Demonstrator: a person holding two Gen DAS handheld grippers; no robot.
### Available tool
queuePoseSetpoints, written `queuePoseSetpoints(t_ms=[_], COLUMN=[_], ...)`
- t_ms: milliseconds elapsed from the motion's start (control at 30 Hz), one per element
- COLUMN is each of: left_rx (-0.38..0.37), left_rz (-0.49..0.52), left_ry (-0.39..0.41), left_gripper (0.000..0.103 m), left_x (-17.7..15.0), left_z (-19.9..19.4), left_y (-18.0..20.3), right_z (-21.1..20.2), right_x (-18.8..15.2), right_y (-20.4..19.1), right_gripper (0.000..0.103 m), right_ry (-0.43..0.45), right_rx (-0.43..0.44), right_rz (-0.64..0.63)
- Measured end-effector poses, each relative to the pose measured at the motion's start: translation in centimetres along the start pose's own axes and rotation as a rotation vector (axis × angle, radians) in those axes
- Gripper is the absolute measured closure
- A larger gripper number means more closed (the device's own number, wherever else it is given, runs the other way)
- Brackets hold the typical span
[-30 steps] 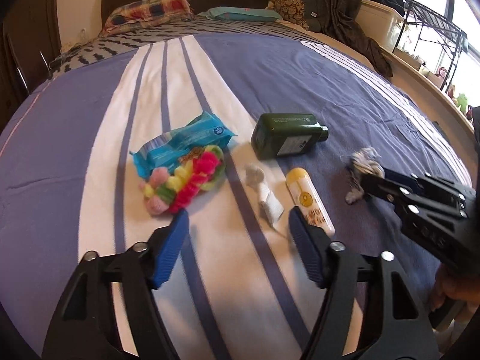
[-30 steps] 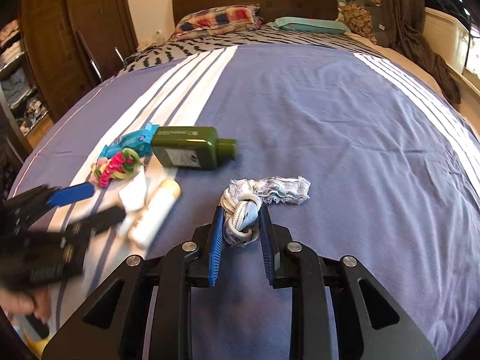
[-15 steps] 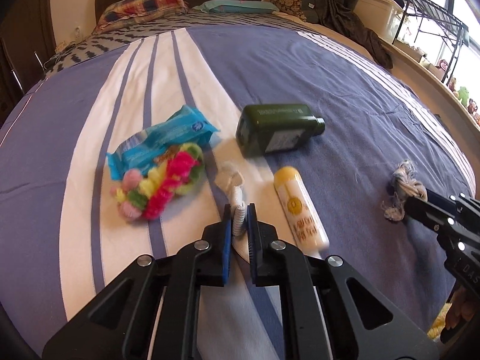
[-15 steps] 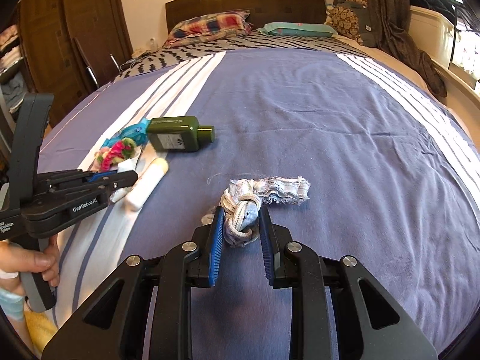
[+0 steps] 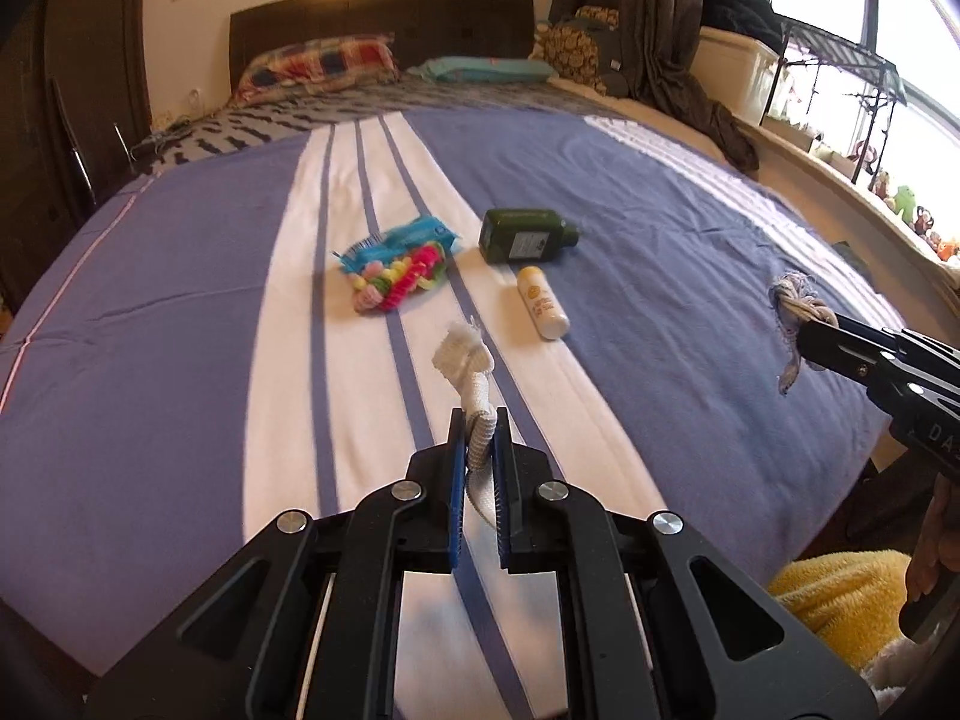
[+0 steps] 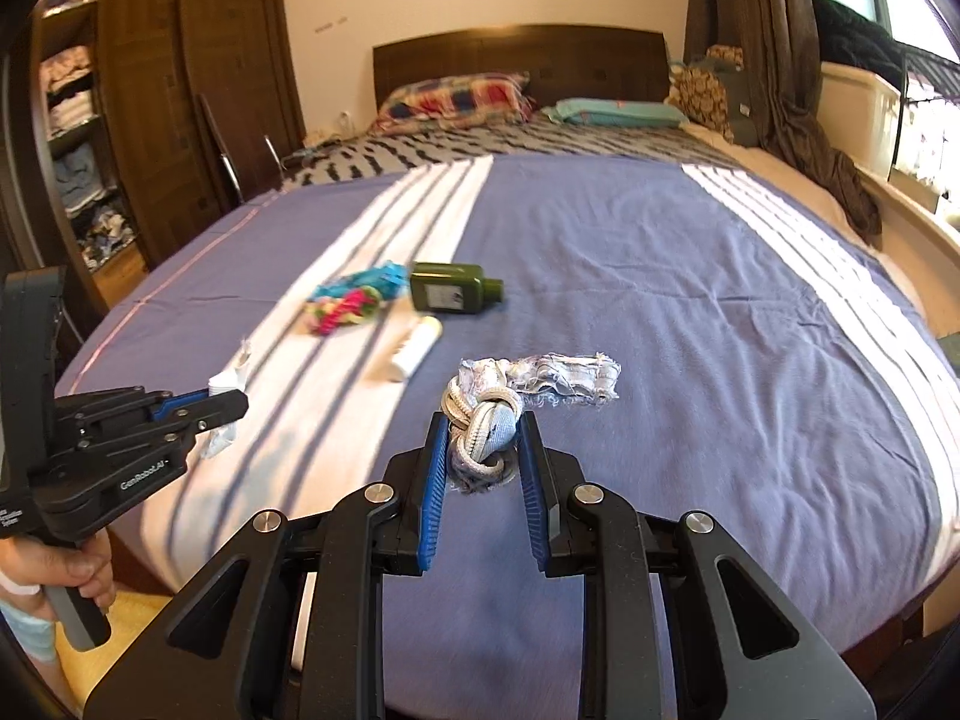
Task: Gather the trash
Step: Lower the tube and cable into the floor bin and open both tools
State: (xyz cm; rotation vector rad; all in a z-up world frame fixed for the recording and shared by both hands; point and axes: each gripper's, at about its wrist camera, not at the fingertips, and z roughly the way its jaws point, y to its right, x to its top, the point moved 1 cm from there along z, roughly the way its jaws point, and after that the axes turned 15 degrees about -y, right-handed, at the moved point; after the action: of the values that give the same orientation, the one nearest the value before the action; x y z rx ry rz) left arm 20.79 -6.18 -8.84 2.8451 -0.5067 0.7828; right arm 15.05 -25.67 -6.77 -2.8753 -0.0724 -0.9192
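My left gripper (image 5: 479,438) is shut on a white knotted strip of cloth (image 5: 465,360), lifted off the bed and sticking up from between the pads. My right gripper (image 6: 483,438) is shut on a grey-white knotted rope scrap (image 6: 486,417) with a frayed cloth tail (image 6: 564,375), also held above the bed. In the left wrist view, the right gripper (image 5: 807,324) carries its rope scrap (image 5: 795,300) at the right. The right wrist view has the left gripper (image 6: 231,405) with the white strip (image 6: 225,384) at the left.
On the blue and white striped bedspread (image 5: 180,312) lie a dark green bottle (image 5: 522,234), a white and yellow tube (image 5: 540,300), a blue wrapper (image 5: 396,240) and a colourful pompom ring (image 5: 399,279). Pillows (image 5: 318,63) sit by the headboard. A wardrobe (image 6: 168,108) stands left, a yellow fuzzy thing (image 5: 840,594) low right.
The left gripper closed on the white strip and lifted it off the bed. Both grippers pulled back and up from the bed, each carrying its scrap.
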Motion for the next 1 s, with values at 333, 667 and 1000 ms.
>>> queuePoseSetpoints(t_ms=[333, 667, 1000], left_rx=[-0.045, -0.070, -0.120], left_rz=[0.024, 0.024, -0.001], left_ry=[0.076, -0.010, -0.170], left_gripper=[0.096, 0.096, 0.096], left_x=[-6.5, -14.0, -20.0], left_z=[-6.7, -5.4, 0.1], left_y=[2.5, 4.2, 4.5], right_z=[-5.8, -5.2, -0.1], right_x=[-5.5, -11.9, -17.3], right_y=[-2.1, -2.6, -3.0], right_gripper=[0.079, 0.079, 0.079], right_ry=[0.058, -0.034, -0.216], right_rx=[0.021, 0.048, 0.059], right_rz=[-0.012, 0.010, 0.016])
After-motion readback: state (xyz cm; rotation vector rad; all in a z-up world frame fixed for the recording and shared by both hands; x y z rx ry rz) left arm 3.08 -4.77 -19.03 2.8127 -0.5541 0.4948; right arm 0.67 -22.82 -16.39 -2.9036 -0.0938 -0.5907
